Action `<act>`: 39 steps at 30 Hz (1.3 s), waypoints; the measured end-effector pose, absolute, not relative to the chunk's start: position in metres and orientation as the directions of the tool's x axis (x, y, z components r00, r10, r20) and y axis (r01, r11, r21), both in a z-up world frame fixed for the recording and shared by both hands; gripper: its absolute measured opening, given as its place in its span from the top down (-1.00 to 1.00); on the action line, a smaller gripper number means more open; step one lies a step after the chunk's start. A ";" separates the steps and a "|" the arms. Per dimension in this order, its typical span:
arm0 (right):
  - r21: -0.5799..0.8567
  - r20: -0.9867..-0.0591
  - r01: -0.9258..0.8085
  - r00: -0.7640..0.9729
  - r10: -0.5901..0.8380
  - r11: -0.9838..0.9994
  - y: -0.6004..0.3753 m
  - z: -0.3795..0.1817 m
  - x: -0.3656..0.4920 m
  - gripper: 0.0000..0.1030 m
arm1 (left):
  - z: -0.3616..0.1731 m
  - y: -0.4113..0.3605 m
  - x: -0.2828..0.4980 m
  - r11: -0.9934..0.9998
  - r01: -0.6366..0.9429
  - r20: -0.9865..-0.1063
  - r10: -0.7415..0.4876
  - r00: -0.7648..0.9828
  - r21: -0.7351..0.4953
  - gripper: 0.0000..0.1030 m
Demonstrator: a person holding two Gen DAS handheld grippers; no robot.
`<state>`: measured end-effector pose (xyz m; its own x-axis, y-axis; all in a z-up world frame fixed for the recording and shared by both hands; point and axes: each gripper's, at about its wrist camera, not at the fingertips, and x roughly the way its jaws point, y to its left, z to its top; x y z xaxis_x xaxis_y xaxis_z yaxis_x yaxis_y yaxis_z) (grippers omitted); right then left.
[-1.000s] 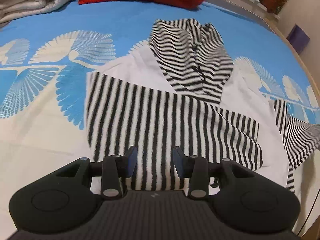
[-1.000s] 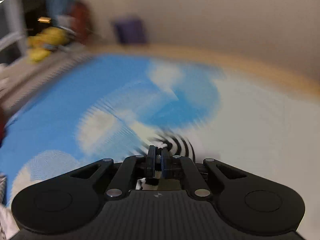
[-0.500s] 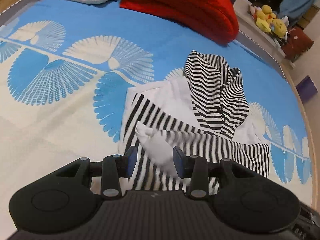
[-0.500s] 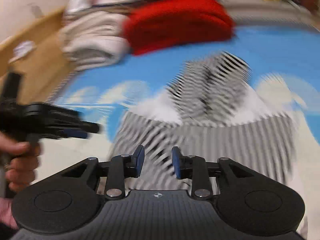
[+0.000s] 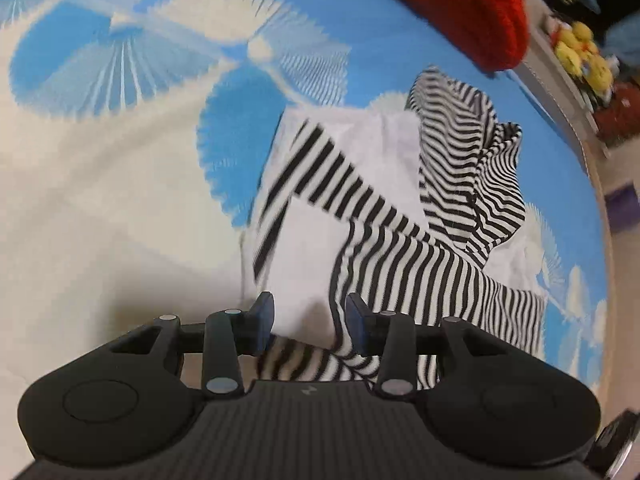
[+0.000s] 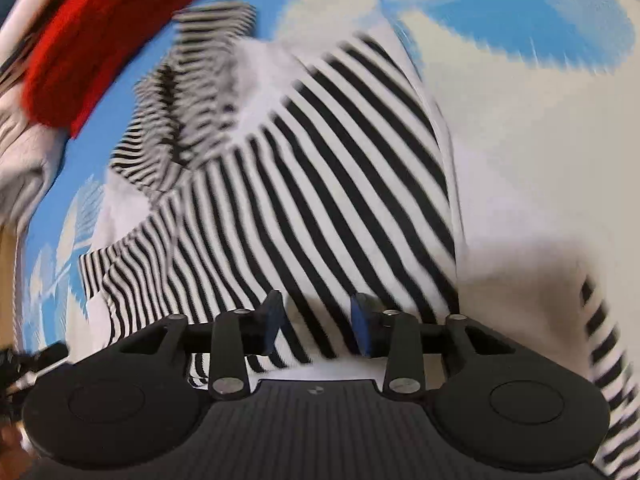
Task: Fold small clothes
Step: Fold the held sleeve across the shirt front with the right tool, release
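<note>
Your black-and-white striped garment (image 5: 400, 208) is lying partly folded on the blue-and-cream patterned bed cover (image 5: 120, 200). A broad-striped sleeve is crossing its white body, and a finer-striped hood part is bunching up at the far end, toward the red item. From the right wrist view the garment (image 6: 320, 200) is filling the middle, its broad stripes fanning outward, though motion is blurring much of it.

Your left tool (image 5: 310, 322) is hanging with its fingers spread apart and gripping nothing, striped cloth lying just below them. Your right tool (image 6: 318, 322) is likewise standing open and empty over the near hem.

A red knitted item (image 5: 460, 4) is sitting at the bed's far edge, close to the hood. Yellow plush toys (image 5: 584, 52) are resting on a ledge beyond the bed's far right corner.
</note>
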<state>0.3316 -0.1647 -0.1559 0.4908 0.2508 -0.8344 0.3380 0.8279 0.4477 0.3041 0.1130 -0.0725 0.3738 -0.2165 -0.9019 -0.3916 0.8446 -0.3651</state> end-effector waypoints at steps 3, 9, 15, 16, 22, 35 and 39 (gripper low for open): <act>0.430 -0.816 0.289 0.529 0.232 0.855 -0.165 -0.139 0.335 0.16 | -0.086 0.112 0.307 0.830 -0.434 -0.917 -0.212 0.337 -0.351 0.15; 0.391 -0.813 0.281 0.551 0.187 0.876 -0.184 -0.130 0.341 0.14 | -0.101 0.116 0.311 0.832 -0.483 -0.945 -0.139 0.295 -0.273 0.15; 0.414 -0.830 0.338 0.523 0.197 0.845 -0.196 -0.140 0.341 0.14 | -0.097 0.106 0.308 0.860 -0.450 -0.945 -0.102 0.311 -0.241 0.71; 0.418 -0.832 0.352 0.518 0.198 0.838 -0.197 -0.141 0.340 0.14 | -0.091 0.104 0.307 0.872 -0.437 -0.941 -0.074 0.330 -0.221 0.91; 0.416 -0.853 0.427 0.488 0.182 0.803 -0.202 -0.153 0.335 0.14 | -0.056 0.096 0.295 0.914 -0.360 -0.893 -0.006 0.450 -0.188 0.90; 0.329 -0.870 0.447 0.487 0.082 0.832 -0.187 -0.149 0.331 0.13 | -0.081 0.072 0.301 0.952 -0.253 -0.918 -0.064 0.392 -0.174 0.57; 0.345 -0.888 0.484 0.445 0.113 0.804 -0.194 -0.167 0.330 0.16 | -0.108 0.073 0.302 0.939 -0.300 -0.953 -0.077 0.294 -0.169 0.58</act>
<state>0.3305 -0.1935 -0.1666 0.4454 0.1128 -0.8882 0.4844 0.8039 0.3450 0.3021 0.0726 -0.1084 0.2943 -0.0773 -0.9526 -0.3004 0.9387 -0.1689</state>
